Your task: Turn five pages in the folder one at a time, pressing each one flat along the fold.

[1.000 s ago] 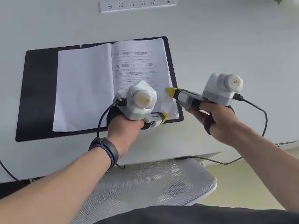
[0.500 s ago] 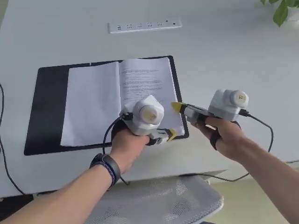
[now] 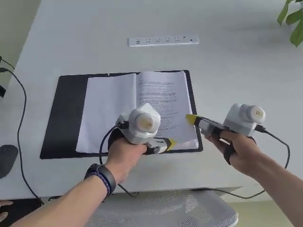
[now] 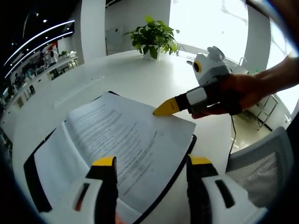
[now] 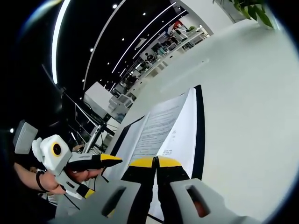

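A black folder [image 3: 61,118] lies open on the white table, with a blank page [image 3: 106,111] on the left and a printed page [image 3: 165,97] on the right. My left gripper [image 3: 169,143] hovers over the folder's near right corner, its jaws open above the printed page [image 4: 121,144] with nothing between them [image 4: 152,161]. My right gripper [image 3: 191,119] is shut, its yellow tip at the right edge of the printed page. That tip [image 4: 163,108] shows at the page's outer edge in the left gripper view. In the right gripper view the shut gripper [image 5: 155,162] points along the folder [image 5: 198,121].
A white power strip [image 3: 163,41] lies beyond the folder. A dark mouse [image 3: 7,158] and a black cable [image 3: 21,109] are at the left edge. Plant leaves [image 3: 296,23] hang at the top right. A mesh chair seat [image 3: 165,208] sits below the table's front edge.
The head camera has pulled back, so folder and grippers sit lower in the picture. Relative to the folder, both grippers hold about the same places; the pages have not moved.
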